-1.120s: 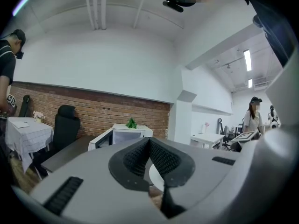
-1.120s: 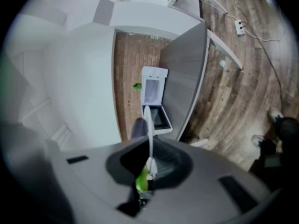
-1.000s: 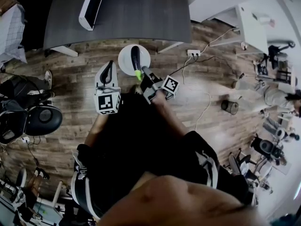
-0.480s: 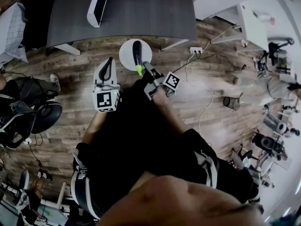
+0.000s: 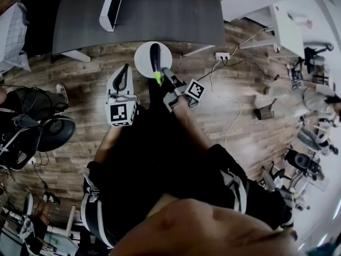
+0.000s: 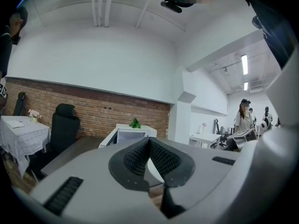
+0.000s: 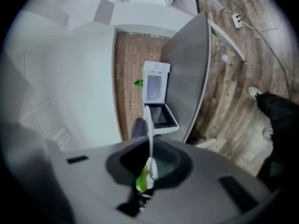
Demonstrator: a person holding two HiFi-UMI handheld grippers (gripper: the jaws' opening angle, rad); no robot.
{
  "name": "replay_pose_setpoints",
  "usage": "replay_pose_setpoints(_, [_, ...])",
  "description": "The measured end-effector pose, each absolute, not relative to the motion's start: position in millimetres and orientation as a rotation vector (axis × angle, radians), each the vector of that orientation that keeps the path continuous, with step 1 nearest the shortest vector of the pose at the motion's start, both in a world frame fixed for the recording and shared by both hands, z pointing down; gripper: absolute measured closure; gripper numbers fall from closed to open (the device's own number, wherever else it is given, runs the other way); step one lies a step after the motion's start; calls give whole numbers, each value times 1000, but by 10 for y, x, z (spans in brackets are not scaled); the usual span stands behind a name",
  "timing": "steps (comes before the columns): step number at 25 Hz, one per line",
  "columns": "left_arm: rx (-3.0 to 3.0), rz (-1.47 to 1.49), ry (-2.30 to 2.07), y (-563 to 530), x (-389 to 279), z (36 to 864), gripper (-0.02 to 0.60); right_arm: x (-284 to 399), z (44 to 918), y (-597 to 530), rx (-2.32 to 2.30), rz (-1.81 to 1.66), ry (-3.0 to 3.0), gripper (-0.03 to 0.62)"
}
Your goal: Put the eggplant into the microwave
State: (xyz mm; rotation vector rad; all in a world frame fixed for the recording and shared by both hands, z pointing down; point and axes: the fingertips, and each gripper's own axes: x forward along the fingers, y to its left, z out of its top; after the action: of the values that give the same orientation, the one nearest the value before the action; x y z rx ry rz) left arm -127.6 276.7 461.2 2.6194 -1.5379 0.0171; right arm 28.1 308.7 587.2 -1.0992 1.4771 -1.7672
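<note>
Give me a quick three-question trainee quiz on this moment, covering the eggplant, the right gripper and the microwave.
1. True or false: the eggplant lies on a white plate.
2. Pick one: what is the right gripper shut on? A) the rim of the white plate; B) a cup; C) nothing.
3. Short answer: is the door of the microwave on the dark table open or shut?

Key: 1 true; 2 A; 3 open.
</note>
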Motion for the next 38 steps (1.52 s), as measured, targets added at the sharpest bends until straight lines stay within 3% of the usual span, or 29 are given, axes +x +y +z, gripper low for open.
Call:
replay_pose_setpoints(17, [2541,50,-1572,1646,-846,4768,546,599,5957,1949,-1051,-1816,1521,556])
replay_pose_setpoints(38, [2425,46,-1757,281,38,4660,546,1459,6029,432,-987,-1943,1638,556])
